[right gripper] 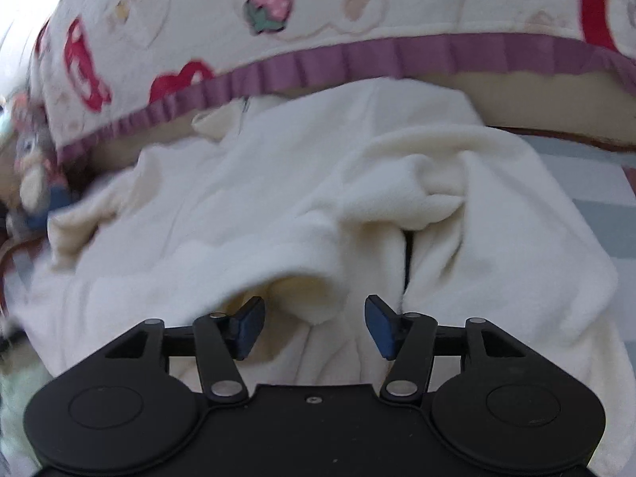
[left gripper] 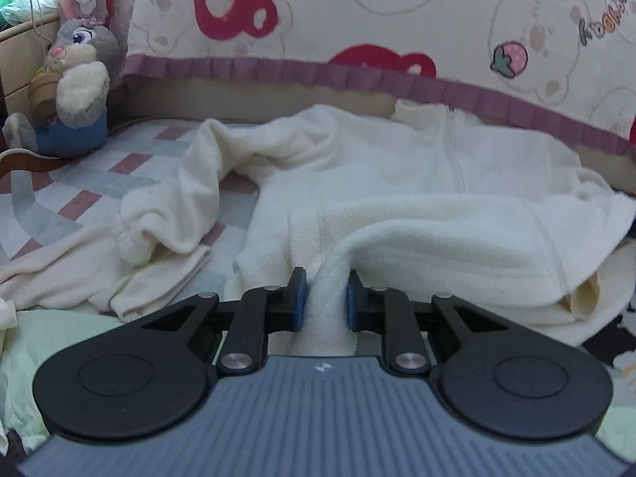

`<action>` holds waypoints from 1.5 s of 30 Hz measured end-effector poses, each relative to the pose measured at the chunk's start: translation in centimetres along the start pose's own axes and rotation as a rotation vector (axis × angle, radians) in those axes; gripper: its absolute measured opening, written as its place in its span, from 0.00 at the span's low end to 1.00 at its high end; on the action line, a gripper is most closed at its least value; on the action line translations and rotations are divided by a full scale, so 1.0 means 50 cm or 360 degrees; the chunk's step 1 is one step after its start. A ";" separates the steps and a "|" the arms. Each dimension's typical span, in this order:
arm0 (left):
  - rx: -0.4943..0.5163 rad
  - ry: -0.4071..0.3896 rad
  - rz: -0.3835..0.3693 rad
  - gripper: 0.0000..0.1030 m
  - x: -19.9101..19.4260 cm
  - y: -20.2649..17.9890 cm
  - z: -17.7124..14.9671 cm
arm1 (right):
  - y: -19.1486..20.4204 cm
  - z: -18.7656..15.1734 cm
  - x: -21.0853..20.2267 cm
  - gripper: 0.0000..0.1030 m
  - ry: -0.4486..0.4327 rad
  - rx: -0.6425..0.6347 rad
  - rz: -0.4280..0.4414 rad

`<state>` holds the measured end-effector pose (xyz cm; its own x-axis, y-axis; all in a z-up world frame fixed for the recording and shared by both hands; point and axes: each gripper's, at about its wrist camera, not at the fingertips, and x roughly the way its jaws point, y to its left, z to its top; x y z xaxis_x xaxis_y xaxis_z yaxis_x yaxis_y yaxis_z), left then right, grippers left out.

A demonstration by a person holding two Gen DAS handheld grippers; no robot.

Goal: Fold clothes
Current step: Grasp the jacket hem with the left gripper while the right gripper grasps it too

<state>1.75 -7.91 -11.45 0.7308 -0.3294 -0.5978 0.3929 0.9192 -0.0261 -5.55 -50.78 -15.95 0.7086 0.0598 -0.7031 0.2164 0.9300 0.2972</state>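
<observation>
A cream fleece jacket [left gripper: 397, 183] with a front zip lies spread on the bed. Its left sleeve [left gripper: 187, 198] trails toward the near left. My left gripper [left gripper: 326, 298] is shut on a fold of the jacket's lower part, which rises between the blue pads [left gripper: 301, 302]. In the right wrist view the same jacket [right gripper: 278, 206] fills the middle. My right gripper [right gripper: 315, 324] is open just above the fleece, holding nothing, with a folded flap's edge between the fingertips [right gripper: 379, 326].
A bear-print quilt [left gripper: 357, 20] with a purple frill hangs behind the jacket. A grey plush rabbit [left gripper: 75, 79] sits at the far left. The bed sheet [left gripper: 79, 190] is checked pink and grey. Another cream garment [left gripper: 51, 274] and pale green cloth [left gripper: 51, 334] lie near left.
</observation>
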 end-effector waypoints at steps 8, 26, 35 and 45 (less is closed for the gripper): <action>-0.0026 0.0010 -0.0085 0.21 -0.019 0.017 -0.007 | 0.020 0.023 -0.055 0.10 -0.0362 -0.0002 0.0012; -0.0008 -0.0003 -0.0099 0.12 -0.119 0.052 -0.069 | 0.051 -0.147 -0.319 0.06 -0.0367 0.0071 -0.0413; -0.0325 -0.0094 -0.0132 0.17 -0.111 0.109 -0.083 | 0.029 -0.179 -0.318 0.06 -0.0306 0.0124 -0.0321; -0.0190 -0.0010 0.0041 0.12 -0.122 0.097 -0.118 | 0.068 -0.181 -0.278 0.27 -0.0221 -0.0027 -0.0330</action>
<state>-4.10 -0.17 -12.67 0.7434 -0.3060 -0.5947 0.3046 0.9465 -0.1063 -20.73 -45.14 -11.03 0.7357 -0.1825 -0.6522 0.3567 0.9230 0.1441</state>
